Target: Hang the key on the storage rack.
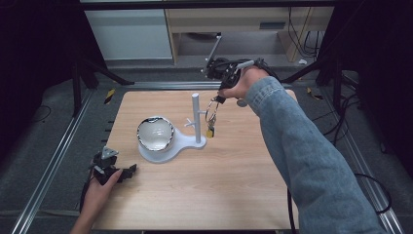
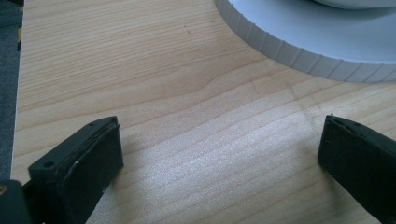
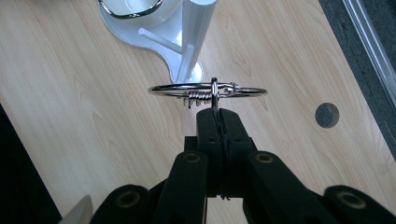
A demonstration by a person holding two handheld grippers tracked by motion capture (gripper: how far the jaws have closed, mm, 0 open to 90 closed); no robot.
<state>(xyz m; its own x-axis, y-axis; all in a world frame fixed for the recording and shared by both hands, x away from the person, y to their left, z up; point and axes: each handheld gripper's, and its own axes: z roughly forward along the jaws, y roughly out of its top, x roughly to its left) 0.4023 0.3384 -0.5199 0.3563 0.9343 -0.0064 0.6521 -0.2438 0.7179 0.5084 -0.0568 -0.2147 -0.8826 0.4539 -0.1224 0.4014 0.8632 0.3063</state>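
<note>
Item: key ring [image 3: 208, 90], pinched at its rim between the pressed-together jaws of the right gripper [image 1: 217, 100], hanging in the air just beside the white post [image 1: 196, 117] of the stand [image 1: 182, 142], keys [image 1: 210, 127] dangling below. Left gripper [image 1: 127, 172] rests on the table [image 1: 234, 185], jaws spread, holding nothing. Handling: keep the ring level and slip its opening over 1 side peg [image 1: 190, 123], probably the nearest, before easing the pinch.

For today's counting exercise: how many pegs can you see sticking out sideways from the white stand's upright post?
1 peg, low on the post's left side in the high view, pointing toward the bowl. Others may be hidden behind the post or the hanging key ring.
</note>
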